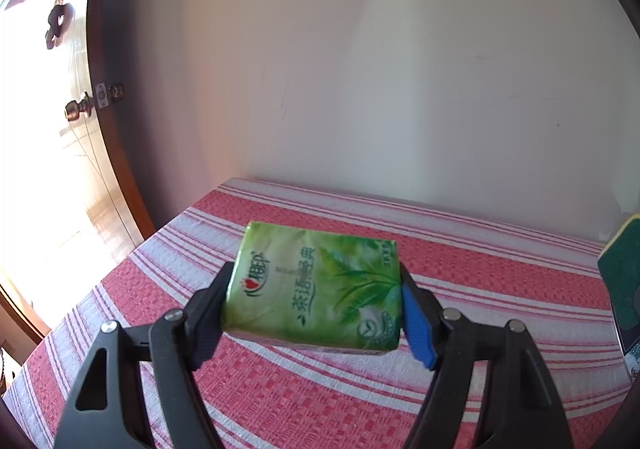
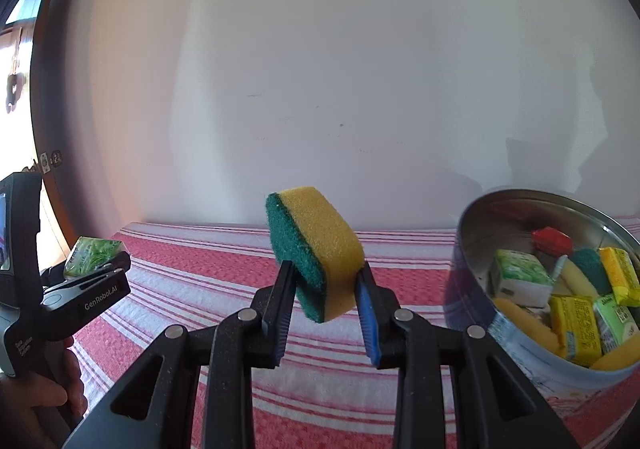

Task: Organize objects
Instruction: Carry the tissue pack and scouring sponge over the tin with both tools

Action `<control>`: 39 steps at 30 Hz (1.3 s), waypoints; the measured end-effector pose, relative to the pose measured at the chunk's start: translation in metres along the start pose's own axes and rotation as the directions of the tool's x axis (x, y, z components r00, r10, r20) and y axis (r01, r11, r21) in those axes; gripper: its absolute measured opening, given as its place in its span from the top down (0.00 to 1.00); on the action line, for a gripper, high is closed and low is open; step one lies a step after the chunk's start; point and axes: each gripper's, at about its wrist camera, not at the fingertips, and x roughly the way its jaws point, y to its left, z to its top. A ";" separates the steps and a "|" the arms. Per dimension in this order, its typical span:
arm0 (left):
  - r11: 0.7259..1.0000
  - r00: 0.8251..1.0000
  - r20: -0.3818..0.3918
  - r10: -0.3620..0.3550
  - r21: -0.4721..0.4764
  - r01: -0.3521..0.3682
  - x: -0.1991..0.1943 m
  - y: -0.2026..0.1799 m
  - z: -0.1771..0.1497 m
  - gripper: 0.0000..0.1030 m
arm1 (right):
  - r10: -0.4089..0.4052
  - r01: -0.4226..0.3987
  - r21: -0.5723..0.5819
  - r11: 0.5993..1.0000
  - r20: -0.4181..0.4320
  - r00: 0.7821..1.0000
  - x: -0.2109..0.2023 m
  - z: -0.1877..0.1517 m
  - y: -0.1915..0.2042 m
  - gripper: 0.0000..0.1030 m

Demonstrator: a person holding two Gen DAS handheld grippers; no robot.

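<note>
Through my left wrist camera, my left tongs [image 1: 316, 313] clamp a green tissue pack [image 1: 314, 287] by its two sides, lifted clear above the desk's red-and-white striped cloth [image 1: 500, 273]. A wooden door [image 1: 52, 129] stands at the left.

Through my right wrist camera, my right tongs [image 2: 325, 289] pinch a yellow-and-green sponge [image 2: 316, 249], tilted and raised above the cloth. Near its right stands a metal tin [image 2: 472, 249] filled with more sponges and small packs. At far left my left hand [image 2: 36, 405] holds the other tongs with the tissue pack.
</note>
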 end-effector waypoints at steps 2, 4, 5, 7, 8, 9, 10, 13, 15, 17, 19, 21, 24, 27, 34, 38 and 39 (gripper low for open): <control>1.000 1.000 0.002 -0.006 -0.005 0.006 -0.004 0.000 -0.003 0.27 | -0.006 0.006 0.009 1.000 -0.003 1.000 -0.006 -0.002 -0.006 0.69; 1.000 1.000 0.004 -0.011 -0.012 0.011 -0.009 0.000 -0.005 0.27 | -0.008 0.008 0.015 1.000 -0.006 1.000 -0.009 -0.003 -0.012 0.69; 1.000 1.000 0.005 -0.012 -0.014 0.012 -0.010 0.000 -0.007 0.27 | -0.010 0.010 0.017 1.000 -0.006 1.000 -0.012 -0.003 -0.014 0.69; 1.000 1.000 0.004 -0.016 -0.018 0.016 -0.016 -0.001 -0.010 0.27 | -0.016 0.016 0.019 1.000 -0.002 1.000 -0.015 -0.005 -0.010 0.69; 1.000 1.000 0.005 -0.018 -0.020 0.018 -0.018 -0.002 -0.011 0.27 | -0.017 0.017 0.018 1.000 -0.001 1.000 -0.018 -0.006 -0.012 0.69; 1.000 1.000 0.005 -0.019 -0.021 0.019 -0.021 -0.003 -0.012 0.27 | -0.018 0.018 0.016 1.000 -0.001 1.000 -0.020 -0.007 -0.014 0.69; 1.000 1.000 0.006 -0.022 -0.022 0.022 -0.023 -0.004 -0.013 0.27 | -0.020 0.020 0.014 1.000 0.000 1.000 -0.023 -0.007 -0.015 0.69; 1.000 1.000 0.017 -0.023 -0.021 0.023 -0.033 -0.008 -0.017 0.27 | -0.024 0.024 0.008 1.000 0.008 1.000 -0.032 -0.010 -0.019 0.69; 0.999 0.999 0.025 -0.023 -0.023 0.024 -0.039 -0.010 -0.020 0.27 | -0.027 0.027 0.001 1.000 0.013 1.000 -0.040 -0.013 -0.023 0.69; 0.999 0.999 0.027 -0.027 -0.023 0.028 -0.045 -0.014 -0.023 0.27 | -0.032 0.032 -0.003 0.999 0.017 0.999 -0.046 -0.015 -0.027 0.69; 0.999 0.999 0.031 -0.033 -0.024 0.034 -0.052 -0.018 -0.027 0.27 | -0.033 0.034 -0.004 0.999 0.016 0.999 -0.037 -0.016 -0.017 0.69; 0.999 0.999 0.035 -0.035 -0.022 0.036 -0.057 -0.021 -0.029 0.27 | -0.036 0.037 -0.003 0.999 0.014 0.999 -0.041 -0.018 -0.021 0.69; 0.999 0.998 0.042 -0.038 -0.014 0.038 -0.066 -0.028 -0.033 0.27 | -0.041 0.041 -0.002 0.999 0.012 0.999 -0.045 -0.019 -0.026 0.69; 0.999 0.998 0.053 -0.044 -0.003 0.044 -0.072 -0.037 -0.037 0.27 | -0.040 0.040 -0.006 0.999 0.011 0.999 -0.051 -0.019 -0.031 0.69; 0.999 0.997 0.063 -0.052 0.010 0.052 -0.079 -0.057 -0.042 0.27 | -0.033 0.034 -0.037 0.999 0.025 0.999 -0.066 -0.031 -0.042 0.69; 0.998 0.996 0.058 -0.062 0.010 0.061 -0.081 -0.065 -0.043 0.27 | -0.033 0.034 -0.050 0.998 0.034 0.999 -0.076 -0.032 -0.050 0.69; 0.998 0.996 0.060 -0.063 0.012 0.062 -0.082 -0.069 -0.044 0.27 | -0.033 0.035 -0.052 0.998 0.036 0.999 -0.078 -0.033 -0.053 0.69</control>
